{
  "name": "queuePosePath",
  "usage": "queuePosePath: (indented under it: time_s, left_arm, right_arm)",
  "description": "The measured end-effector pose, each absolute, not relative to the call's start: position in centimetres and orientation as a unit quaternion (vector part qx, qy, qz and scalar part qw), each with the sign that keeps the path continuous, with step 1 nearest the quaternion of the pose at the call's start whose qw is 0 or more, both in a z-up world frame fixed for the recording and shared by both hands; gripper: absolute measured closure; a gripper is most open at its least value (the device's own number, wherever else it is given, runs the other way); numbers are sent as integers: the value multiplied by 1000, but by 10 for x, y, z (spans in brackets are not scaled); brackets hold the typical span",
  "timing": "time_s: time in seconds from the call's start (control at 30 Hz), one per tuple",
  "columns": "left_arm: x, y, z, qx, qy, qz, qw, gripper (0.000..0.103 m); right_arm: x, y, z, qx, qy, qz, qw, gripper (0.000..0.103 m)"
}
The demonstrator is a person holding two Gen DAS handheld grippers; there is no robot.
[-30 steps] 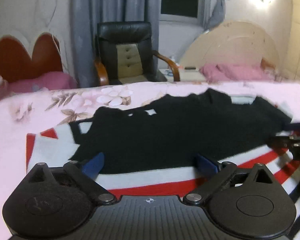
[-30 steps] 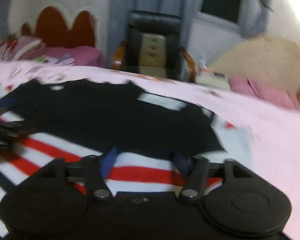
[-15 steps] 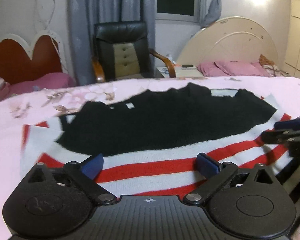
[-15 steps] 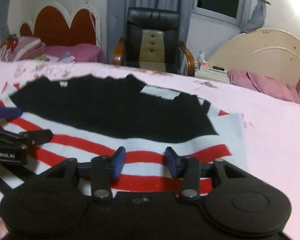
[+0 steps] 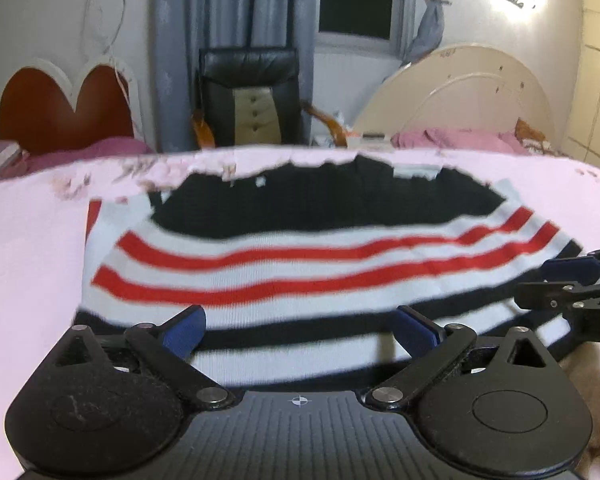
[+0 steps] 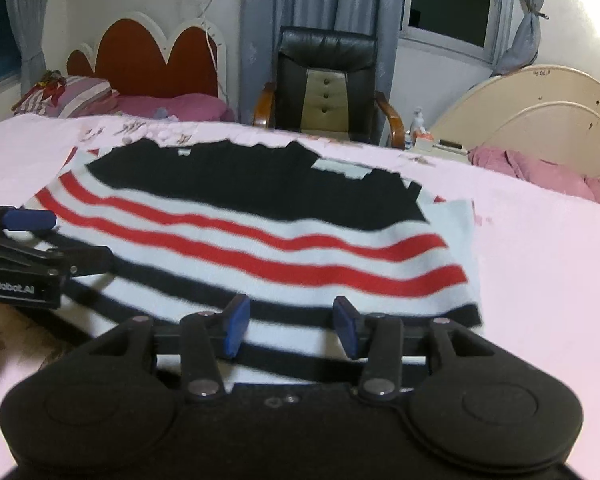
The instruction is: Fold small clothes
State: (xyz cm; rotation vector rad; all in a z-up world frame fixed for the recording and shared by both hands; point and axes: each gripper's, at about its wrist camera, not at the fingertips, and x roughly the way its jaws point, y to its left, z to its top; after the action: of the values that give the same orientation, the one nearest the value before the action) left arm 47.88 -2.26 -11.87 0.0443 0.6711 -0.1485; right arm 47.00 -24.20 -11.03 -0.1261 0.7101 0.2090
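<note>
A small knitted sweater lies flat on the pink bed cover, black at the far end, with red, white and black stripes toward me. It also shows in the right wrist view. My left gripper is open and empty above the near striped hem. My right gripper is open and empty above the hem further right. The right gripper shows at the right edge of the left view; the left gripper shows at the left edge of the right view.
The pink bed cover spreads around the sweater. Beyond the bed stand a black leather armchair, a red heart-shaped headboard with pink pillows, and a cream round headboard.
Both grippers have drawn back toward the near hem, so more stripes show. The right gripper's jaws have opened wider. The sweater lies where it was.
</note>
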Motion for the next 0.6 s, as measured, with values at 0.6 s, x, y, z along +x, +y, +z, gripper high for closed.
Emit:
queuePosePath:
  time_s: [0.6]
  left_arm:
    - [460, -1, -129, 54, 345, -47, 936, 4]
  right_arm:
    - [455, -291, -130, -55, 383, 41, 921, 51]
